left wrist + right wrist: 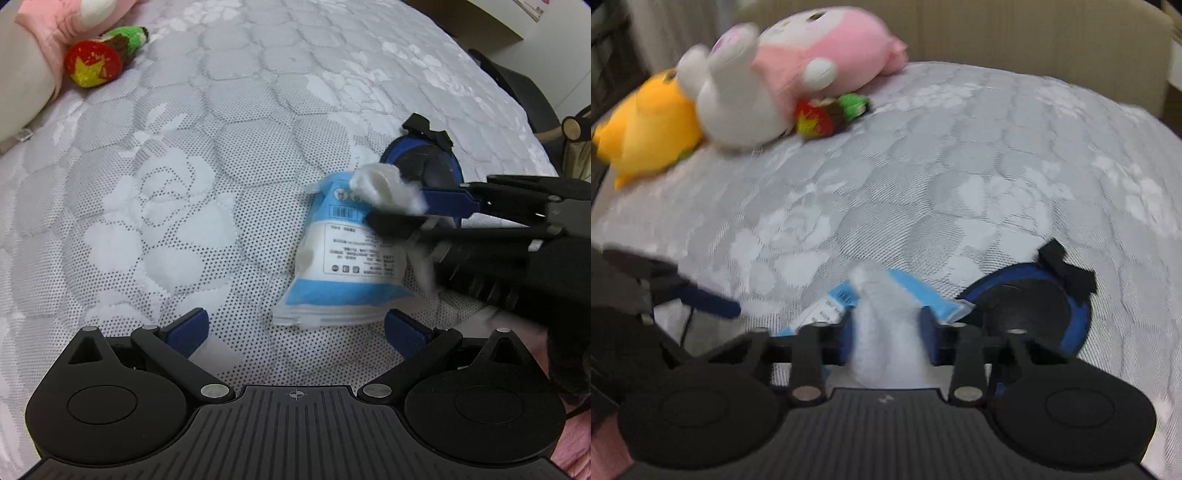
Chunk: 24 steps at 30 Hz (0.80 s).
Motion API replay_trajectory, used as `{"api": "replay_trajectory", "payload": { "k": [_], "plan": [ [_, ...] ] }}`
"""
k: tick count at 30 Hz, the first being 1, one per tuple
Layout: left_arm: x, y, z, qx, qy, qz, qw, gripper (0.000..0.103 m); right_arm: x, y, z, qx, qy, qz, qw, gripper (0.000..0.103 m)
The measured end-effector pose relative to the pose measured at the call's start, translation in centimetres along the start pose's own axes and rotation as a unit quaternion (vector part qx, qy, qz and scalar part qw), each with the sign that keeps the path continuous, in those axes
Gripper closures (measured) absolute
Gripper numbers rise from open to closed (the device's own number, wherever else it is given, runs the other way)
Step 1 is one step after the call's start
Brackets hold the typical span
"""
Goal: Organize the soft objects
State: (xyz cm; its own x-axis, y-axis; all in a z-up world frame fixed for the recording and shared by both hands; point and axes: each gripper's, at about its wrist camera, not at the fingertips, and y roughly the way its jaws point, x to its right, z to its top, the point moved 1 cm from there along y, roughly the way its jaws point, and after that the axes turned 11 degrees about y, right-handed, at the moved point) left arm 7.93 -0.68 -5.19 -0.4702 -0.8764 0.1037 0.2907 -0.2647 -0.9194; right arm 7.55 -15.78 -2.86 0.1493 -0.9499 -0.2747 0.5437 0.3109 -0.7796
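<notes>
On a quilted mattress (pixel 258 110), the right gripper (pixel 888 334) pinches a tuft of white cotton (pixel 886 332) above its blue-and-white bag (pixel 343 254), while the left gripper (pixel 295 326) hangs wide open and empty just short of the bag. The cotton seems partly outside the bag, so tidying looks unfinished. Only the right wrist view shows the pink plush (pixel 798 70) and yellow plush (pixel 650 118) grouped at the far edge; the left wrist view alone shows the bag's printed label, though blur hides its mouth.

Bedroom: quilted mattress (pixel 221 110), plush toys (pixel 798 74)
</notes>
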Motion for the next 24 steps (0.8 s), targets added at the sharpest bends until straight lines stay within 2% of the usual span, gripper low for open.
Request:
{"api": "replay_trajectory", "payload": {
  "k": [3, 5, 10, 14, 15, 16, 18, 19, 20, 21, 24],
  "plan": [
    [-0.3, 0.5, 0.2, -0.007, -0.003, 0.0, 1.0, 0.0, 2.2, 0.1, 1.0, 0.015, 0.06, -0.027, 0.998, 0.086],
    [-0.5, 0.7, 0.3, -0.011, -0.005, 0.005, 0.9999, 0.0, 3.9, 0.4, 1.7, 0.012, 0.107, -0.025, 0.994, 0.086],
    [-0.9, 1.0, 0.3, -0.016, -0.012, 0.003, 0.9998, 0.0, 6.2, 0.0, 2.3, -0.013, 0.208, 0.069, 0.976, 0.086],
    [-0.9, 1.2, 0.3, -0.019, -0.009, 0.001, 0.9998, 0.0, 6.2, -0.4, 2.6, -0.043, 0.291, 0.19, 0.937, 0.086],
    [-0.9, 1.2, 0.3, -0.021, -0.009, 0.002, 0.9998, 0.0, 5.9, -0.6, 2.7, -0.044, 0.294, 0.204, 0.933, 0.085],
    [-0.9, 1.2, 0.3, -0.021, -0.008, 0.002, 0.9997, 0.0, 5.4, -0.9, 3.0, -0.038, 0.274, 0.195, 0.941, 0.083],
    [-0.9, 1.2, 0.2, -0.022, -0.008, 0.003, 0.9997, 0.0, 3.7, -1.4, 2.9, -0.01, 0.177, 0.121, 0.977, 0.073],
    [-1.0, 1.2, 0.2, -0.021, -0.009, 0.002, 0.9997, 0.0, 2.8, -1.6, 2.7, 0.006, 0.121, 0.077, 0.99, 0.059],
    [-1.0, 1.2, 0.2, -0.021, -0.009, 0.002, 0.9997, 0.0, 2.1, -1.7, 2.4, 0.015, 0.073, 0.041, 0.996, 0.051],
    [-1.0, 1.1, 0.2, -0.021, -0.009, 0.001, 0.9997, 0.0, 1.6, -1.6, 1.9, 0.015, 0.044, 0.024, 0.999, 0.051],
    [-1.0, 1.1, 0.3, -0.021, -0.007, -0.003, 0.9997, 0.0, 0.6, -0.6, 0.8, -0.01, 0.015, 0.042, 0.999, 0.048]
  ]
}}
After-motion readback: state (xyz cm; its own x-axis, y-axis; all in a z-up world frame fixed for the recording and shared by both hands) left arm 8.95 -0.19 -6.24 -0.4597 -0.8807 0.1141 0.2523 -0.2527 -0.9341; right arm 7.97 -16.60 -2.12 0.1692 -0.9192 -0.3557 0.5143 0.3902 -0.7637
